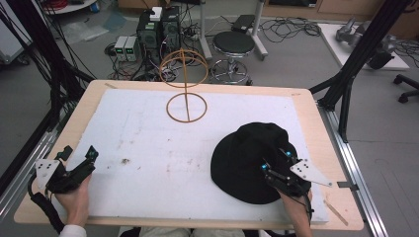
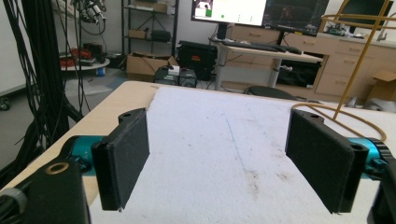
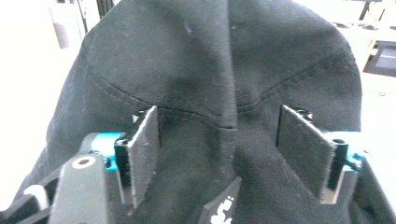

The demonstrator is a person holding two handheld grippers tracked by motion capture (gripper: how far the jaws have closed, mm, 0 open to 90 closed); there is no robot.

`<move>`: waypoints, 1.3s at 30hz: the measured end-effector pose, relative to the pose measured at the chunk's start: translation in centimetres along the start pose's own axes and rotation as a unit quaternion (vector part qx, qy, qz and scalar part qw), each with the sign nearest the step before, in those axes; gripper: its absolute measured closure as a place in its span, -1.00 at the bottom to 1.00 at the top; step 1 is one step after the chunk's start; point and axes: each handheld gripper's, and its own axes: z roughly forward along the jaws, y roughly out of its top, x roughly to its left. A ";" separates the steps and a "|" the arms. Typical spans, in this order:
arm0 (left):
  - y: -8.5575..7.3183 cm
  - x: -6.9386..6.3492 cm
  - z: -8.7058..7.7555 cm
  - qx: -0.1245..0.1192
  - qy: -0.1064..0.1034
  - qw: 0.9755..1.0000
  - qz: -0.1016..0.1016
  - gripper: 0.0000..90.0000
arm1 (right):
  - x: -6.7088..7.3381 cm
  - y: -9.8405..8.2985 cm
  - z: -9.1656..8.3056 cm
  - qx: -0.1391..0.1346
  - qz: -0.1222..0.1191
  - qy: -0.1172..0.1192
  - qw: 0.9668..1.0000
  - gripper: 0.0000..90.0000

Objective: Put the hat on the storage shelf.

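A light wooden tabletop carries a white foam sheet with a few dark stains. On the sheet a wire stand rises at the far middle, and a black hat lies near right.

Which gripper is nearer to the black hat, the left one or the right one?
Right. The right gripper is open over the black hat, its jaws on either side of a fold. The left gripper is open near the table's left edge, far from the hat.
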 end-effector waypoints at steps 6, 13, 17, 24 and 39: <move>0.0 -0.1 0.1 0.002 -0.004 1.000 0.002 -0.51 | 0.7 0.3 0.4 0.033 -0.020 -0.007 0.999 0.08; 0.0 0.0 0.1 0.002 -0.005 1.000 0.001 -0.51 | 1.1 0.7 0.6 0.045 -0.017 -0.015 0.999 0.69; -0.1 0.0 0.1 0.000 -0.007 1.000 0.000 -0.51 | 1.0 0.9 0.4 0.048 0.001 -0.015 0.999 0.89; -0.1 0.0 0.2 -0.001 -0.010 1.000 -0.001 -0.51 | 0.9 1.0 0.3 0.049 0.009 -0.011 0.999 0.92; -0.1 0.0 0.5 0.001 -0.014 1.000 -0.004 -0.51 | 1.0 0.9 -0.1 0.028 0.019 -0.019 0.999 0.92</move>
